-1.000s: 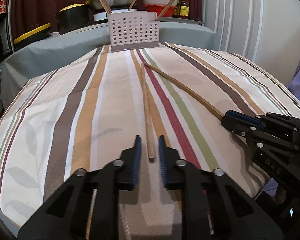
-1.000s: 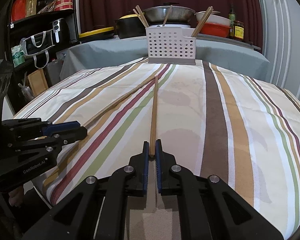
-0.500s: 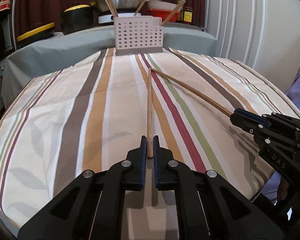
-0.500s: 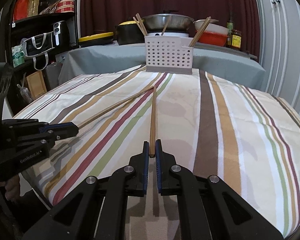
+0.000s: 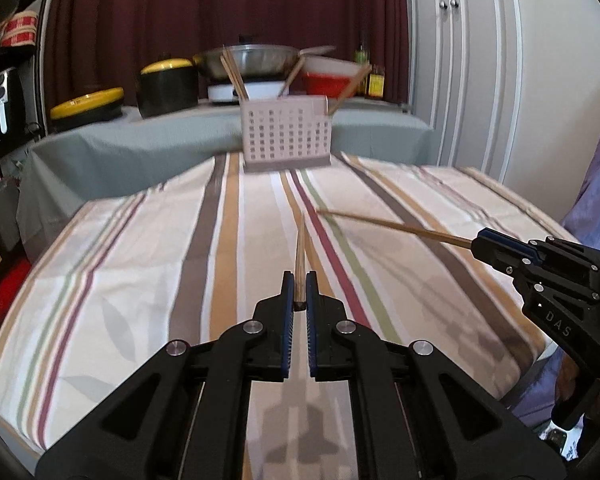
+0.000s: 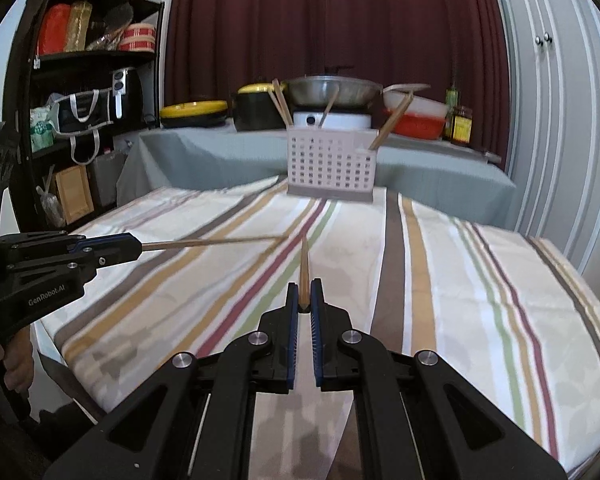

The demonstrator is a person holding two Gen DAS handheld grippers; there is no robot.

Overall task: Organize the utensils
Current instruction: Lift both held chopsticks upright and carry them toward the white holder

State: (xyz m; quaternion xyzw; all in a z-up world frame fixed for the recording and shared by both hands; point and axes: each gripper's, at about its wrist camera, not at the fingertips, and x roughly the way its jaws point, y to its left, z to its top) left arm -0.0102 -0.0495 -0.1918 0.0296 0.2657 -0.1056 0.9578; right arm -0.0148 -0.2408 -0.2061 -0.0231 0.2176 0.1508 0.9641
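Wooden chopsticks (image 5: 299, 256) (image 6: 303, 270) sit pinched endwise in each hand-held gripper (image 5: 299, 294) (image 6: 304, 295), seemingly clear of the tablecloth (image 5: 140, 260).

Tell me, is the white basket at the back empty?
No. The basket has sticks poking out of its top, leaning at angles. What else is inside cannot be told.
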